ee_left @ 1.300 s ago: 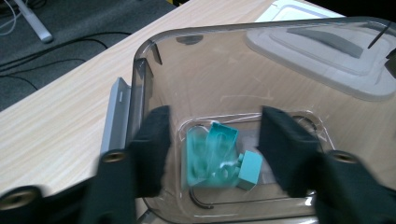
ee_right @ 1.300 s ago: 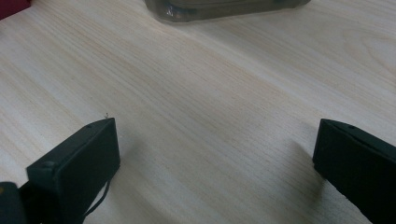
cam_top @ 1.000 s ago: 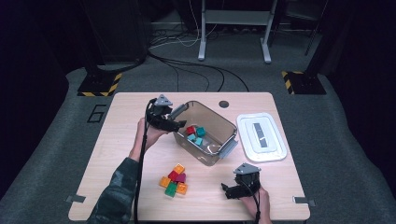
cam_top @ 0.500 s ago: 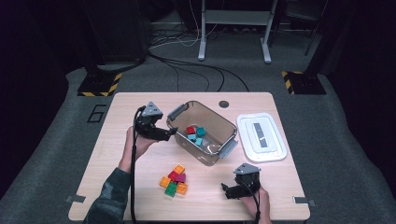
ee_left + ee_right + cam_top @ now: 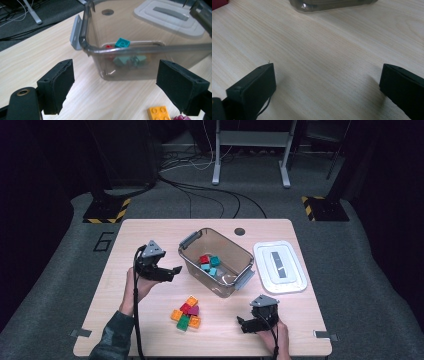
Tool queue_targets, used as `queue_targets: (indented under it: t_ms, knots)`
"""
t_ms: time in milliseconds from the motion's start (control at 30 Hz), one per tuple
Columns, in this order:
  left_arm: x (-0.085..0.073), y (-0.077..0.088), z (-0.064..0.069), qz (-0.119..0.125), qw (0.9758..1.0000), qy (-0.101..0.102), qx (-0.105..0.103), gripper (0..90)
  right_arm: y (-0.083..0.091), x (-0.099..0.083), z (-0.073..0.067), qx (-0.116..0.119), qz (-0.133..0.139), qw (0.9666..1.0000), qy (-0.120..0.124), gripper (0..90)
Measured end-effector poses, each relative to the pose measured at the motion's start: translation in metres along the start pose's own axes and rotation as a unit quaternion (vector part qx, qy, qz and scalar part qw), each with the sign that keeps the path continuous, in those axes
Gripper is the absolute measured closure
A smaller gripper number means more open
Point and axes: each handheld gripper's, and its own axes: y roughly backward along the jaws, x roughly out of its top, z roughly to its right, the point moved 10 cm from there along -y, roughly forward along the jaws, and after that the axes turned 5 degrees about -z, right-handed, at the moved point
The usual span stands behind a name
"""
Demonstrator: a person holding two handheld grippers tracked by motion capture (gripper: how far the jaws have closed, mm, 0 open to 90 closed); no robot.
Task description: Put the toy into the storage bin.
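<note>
Beyond the spread, empty jaws of the left gripper [image 5: 120,90], the bin [image 5: 150,47] is holding several bricks [image 5: 122,43]; loose bricks [image 5: 186,312] are waiting below. Right gripper [image 5: 327,87] is resting, jaws spread, over bare table [image 5: 324,50]. Roughly half done.

We see a light wood-grain table [image 5: 125,240] w/ rounded corners and a small dark round grommet [image 5: 240,231] near its far edge. Directly on it: a clear smoky plastic bin [image 5: 235,251] w/ grey handles, mid-table, set at an angle; a white rectangular plastic lid [image 5: 280,267] w/ a grey strip, just right of the bin; a loose cluster of small plastic building bricks [image 5: 186,312], orange, red, green, magenta, near the front, apart from the bin.
</note>
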Motion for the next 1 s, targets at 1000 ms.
queue_targets:
  t_ms: [1000]
  knots:
    - [-0.077,-0.005,0.026,-0.024,0.9995,0.021,0.0,10.8,0.0,0.0,0.0,0.0,0.0,1.0,0.0,0.0]
